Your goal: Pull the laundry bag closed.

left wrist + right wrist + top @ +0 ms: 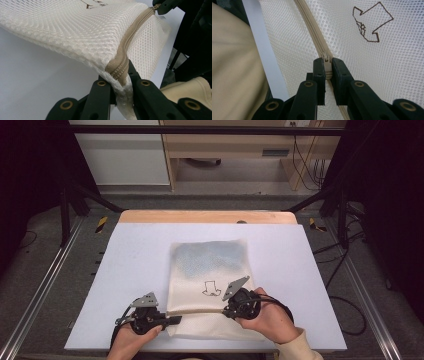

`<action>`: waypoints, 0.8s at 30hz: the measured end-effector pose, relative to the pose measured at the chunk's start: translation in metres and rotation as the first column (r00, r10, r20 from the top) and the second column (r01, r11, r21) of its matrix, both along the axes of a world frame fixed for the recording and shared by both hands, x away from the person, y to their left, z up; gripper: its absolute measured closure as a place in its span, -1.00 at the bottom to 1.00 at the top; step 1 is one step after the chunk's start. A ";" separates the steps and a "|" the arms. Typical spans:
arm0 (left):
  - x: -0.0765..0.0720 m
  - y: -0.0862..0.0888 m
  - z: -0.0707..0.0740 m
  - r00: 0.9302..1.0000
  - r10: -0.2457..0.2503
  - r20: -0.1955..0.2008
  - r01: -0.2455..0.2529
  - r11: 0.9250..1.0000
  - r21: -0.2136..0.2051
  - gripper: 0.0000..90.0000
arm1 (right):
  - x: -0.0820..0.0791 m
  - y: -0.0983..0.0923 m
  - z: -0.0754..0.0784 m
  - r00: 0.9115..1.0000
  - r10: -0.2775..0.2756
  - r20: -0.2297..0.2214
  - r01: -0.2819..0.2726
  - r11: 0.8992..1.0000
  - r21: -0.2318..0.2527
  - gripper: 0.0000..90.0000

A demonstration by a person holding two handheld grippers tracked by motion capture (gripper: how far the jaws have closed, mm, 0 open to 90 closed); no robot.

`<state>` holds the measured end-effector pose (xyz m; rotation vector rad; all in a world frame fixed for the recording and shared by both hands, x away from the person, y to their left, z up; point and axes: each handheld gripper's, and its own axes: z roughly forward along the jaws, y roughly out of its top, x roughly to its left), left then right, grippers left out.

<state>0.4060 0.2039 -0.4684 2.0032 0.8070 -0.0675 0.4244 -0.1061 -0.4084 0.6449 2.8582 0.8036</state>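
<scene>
A cream mesh bag (pixel 210 270) lies flat in the middle of the white table, with a brown outline drawing (pixel 211 288) on it and a tan zipper (pixel 197 310) across its near end. My left gripper (pixel 172 320) is shut on the bag's left corner, pinching the zipper's end (pixel 119 71) and lifting that edge a little. My right gripper (pixel 226 310) is shut on the zipper pull (pixel 326 65), at the right part of the zipper. In the left gripper view the right gripper (pixel 166 5) shows at the far end of the zipper line.
The white table (pixel 135 255) has bare surface left, right and beyond the bag. A wooden strip (pixel 207 216) runs along its far edge. Black frame posts (pixel 65 205) stand at both far corners, and cables (pixel 350 305) trail on the floor to the right.
</scene>
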 end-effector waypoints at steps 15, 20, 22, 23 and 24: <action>0.000 0.002 0.002 1.000 0.004 0.006 -0.004 1.000 -0.003 0.89 | -0.002 -0.015 0.001 1.000 -0.030 0.004 0.030 0.999 0.018 0.83; 0.000 0.002 0.001 1.000 0.001 0.008 -0.001 1.000 -0.001 0.89 | -0.002 -0.014 0.001 0.999 -0.032 0.005 0.032 0.999 0.018 0.83; 0.000 0.002 0.002 1.000 0.003 0.008 -0.003 1.000 -0.003 0.89 | -0.002 -0.015 0.001 1.000 -0.029 0.002 0.029 0.999 0.019 0.83; 0.000 0.002 0.002 1.000 0.003 0.010 -0.003 1.000 -0.004 0.89 | -0.002 -0.016 0.001 0.999 -0.032 0.004 0.032 0.999 0.017 0.83; 0.000 0.003 0.002 1.000 0.005 0.009 -0.005 1.000 -0.006 0.89 | -0.002 -0.017 0.001 0.999 -0.036 0.004 0.036 0.999 0.017 0.83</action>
